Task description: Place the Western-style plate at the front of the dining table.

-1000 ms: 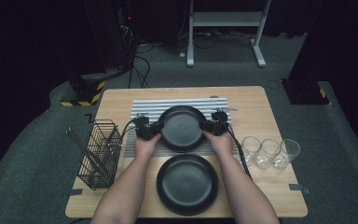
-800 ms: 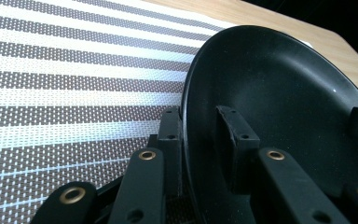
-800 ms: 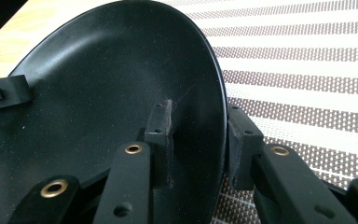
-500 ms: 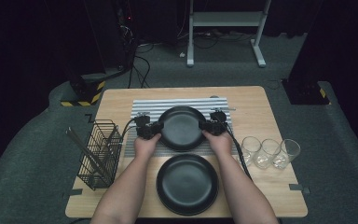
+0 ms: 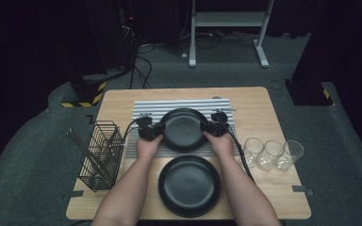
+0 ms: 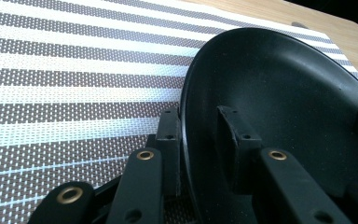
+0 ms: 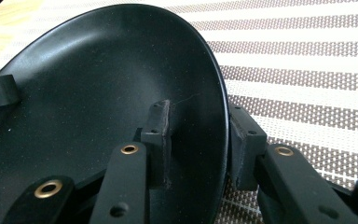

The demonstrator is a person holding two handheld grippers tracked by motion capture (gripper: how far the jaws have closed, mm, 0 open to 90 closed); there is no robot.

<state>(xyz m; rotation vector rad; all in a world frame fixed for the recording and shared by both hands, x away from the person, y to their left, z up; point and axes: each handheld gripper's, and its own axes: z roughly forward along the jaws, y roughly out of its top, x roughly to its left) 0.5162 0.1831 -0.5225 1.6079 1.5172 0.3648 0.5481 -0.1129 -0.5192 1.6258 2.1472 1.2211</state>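
High view: a person's two forearms reach in from the bottom edge over a light wooden table. Each hand holds a black two-jaw gripper. Between them, a black plate sits over a grey-and-white striped placemat at the table's centre-back.

Left gripper grips the plate's left rim; right gripper grips its right rim, directly opposite. Cables trail from both grippers back toward the person.

Left gripper view: the jaws are clamped on the plate rim, one pad inside the bowl of the plate, the other outside against its underside. Striped placemat lies beneath & to the left. The other gripper's jaw tip shows at the plate's far rim, right edge.

Right gripper view: same hold, mirrored. Jaws closed onto the plate rim, one pad inside, one outside, w/ placemat to the right. Whether the plate rests on the mat or is lifted just off it can't be told.

Elsewhere on the table: a second black plate, near the front edge, just in front of the held one, between the forearms. A black wire cutlery basket stands at the left w/ utensils leaning in it. Three clear drinking glasses in a row at the right.
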